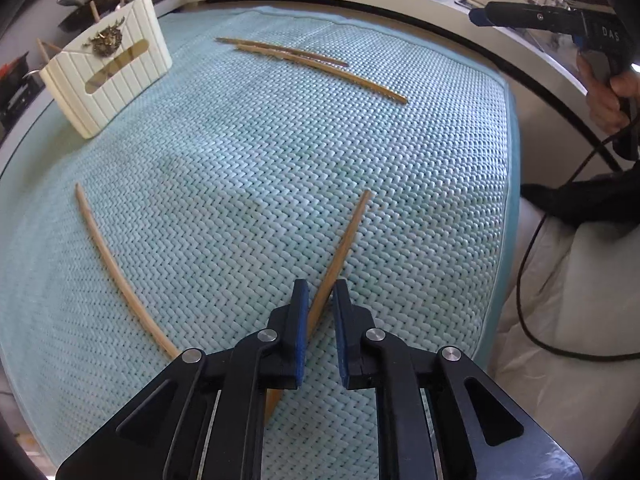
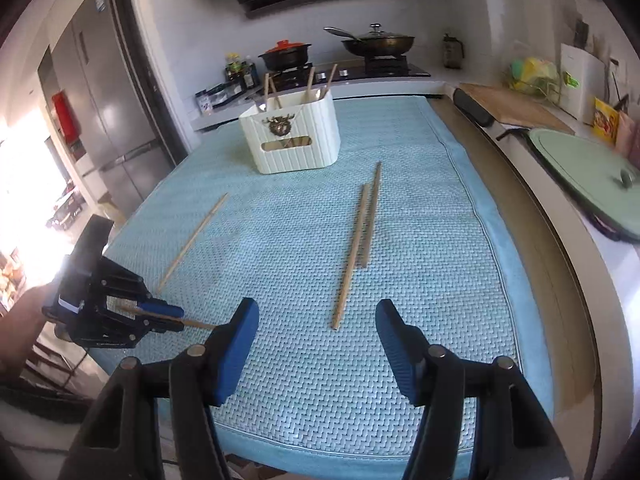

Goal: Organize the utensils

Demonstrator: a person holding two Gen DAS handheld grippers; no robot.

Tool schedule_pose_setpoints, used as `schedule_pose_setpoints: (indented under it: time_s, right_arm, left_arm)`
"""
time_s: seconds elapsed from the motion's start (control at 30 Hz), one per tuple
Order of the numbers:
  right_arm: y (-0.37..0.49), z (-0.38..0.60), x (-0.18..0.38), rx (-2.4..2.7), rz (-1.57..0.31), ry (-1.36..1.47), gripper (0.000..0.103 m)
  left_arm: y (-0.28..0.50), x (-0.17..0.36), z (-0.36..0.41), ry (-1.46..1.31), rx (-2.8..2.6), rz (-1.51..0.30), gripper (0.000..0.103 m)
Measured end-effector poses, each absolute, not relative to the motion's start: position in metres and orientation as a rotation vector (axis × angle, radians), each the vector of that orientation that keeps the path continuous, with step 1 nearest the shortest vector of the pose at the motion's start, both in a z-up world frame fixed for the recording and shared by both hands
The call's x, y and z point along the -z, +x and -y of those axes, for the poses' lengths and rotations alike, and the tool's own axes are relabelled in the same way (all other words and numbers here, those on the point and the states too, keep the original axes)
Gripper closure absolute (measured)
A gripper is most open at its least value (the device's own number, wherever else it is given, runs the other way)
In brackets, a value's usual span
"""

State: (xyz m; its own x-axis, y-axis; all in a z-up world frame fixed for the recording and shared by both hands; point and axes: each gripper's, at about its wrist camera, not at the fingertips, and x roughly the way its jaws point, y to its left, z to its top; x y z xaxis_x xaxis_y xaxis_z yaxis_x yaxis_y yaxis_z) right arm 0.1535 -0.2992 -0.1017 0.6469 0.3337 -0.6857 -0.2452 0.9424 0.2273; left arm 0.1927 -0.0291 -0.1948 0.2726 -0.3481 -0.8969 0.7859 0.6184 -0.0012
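**A:** Start at the left gripper [image 1: 320, 292]. How do its jaws stand?

**B:** Drawn in narrow on a wooden chopstick [image 1: 344, 240]. The stick runs between the blue pads [image 1: 301, 320], its thin end pointing ahead and a little right of the tips, its thick end passing back under the gripper's body. The right wrist view shows the same gripper [image 2: 168, 314] from the side with the stick poking out past its tips.

**A:** And the right gripper [image 2: 316, 320]?

**B:** Jaws apart, nothing between them, above the teal woven mat [image 2: 300, 380]. From the left wrist camera it appears off to the far right, held by a hand [image 1: 608, 100], off the mat's edge.

**A:** What lies ahead of it?

**B:** Just in front, a pair of chopsticks [image 2: 358, 248] side by side, touching along part of their length. To the left of its tips, well apart, a single chopstick [image 2: 192, 242] lying at a slant.

**A:** Any container?

**B:** A cream ribbed holder [image 2: 292, 140] stands upright at the far end of the mat, beyond the pair, with a small metal ornament and a window slot on its front. Several chopsticks [image 2: 310, 80] stand in it, leaning, tops above the rim. Whether it has compartments I cannot tell.

**A:** Beyond that?

**B:** A stove with a lidded wok [image 2: 376, 42] and a black pot with a red lid [image 2: 286, 54].
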Motion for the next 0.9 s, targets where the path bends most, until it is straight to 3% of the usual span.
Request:
schedule_pose_setpoints:
  time_s: [0.07, 0.63, 0.9]
  right_arm:
    - [0.156, 0.305, 0.104, -0.310, -0.805, 0.140, 0.041]
    - [0.168, 0.301, 0.117, -0.292, -0.834, 0.127, 0.041]
    - [0.258, 0.302, 0.130, -0.261, -0.852, 0.068, 0.043]
  left_arm:
    - [0.199, 0.194, 0.029, 0.461, 0.779, -1.030, 0.098]
    - [0.266, 0.150, -0.062, 0.034, 0.419, -0.934, 0.099]
    - [0.298, 0.161, -0.139, -0.094, 0.148, -0.930, 0.099]
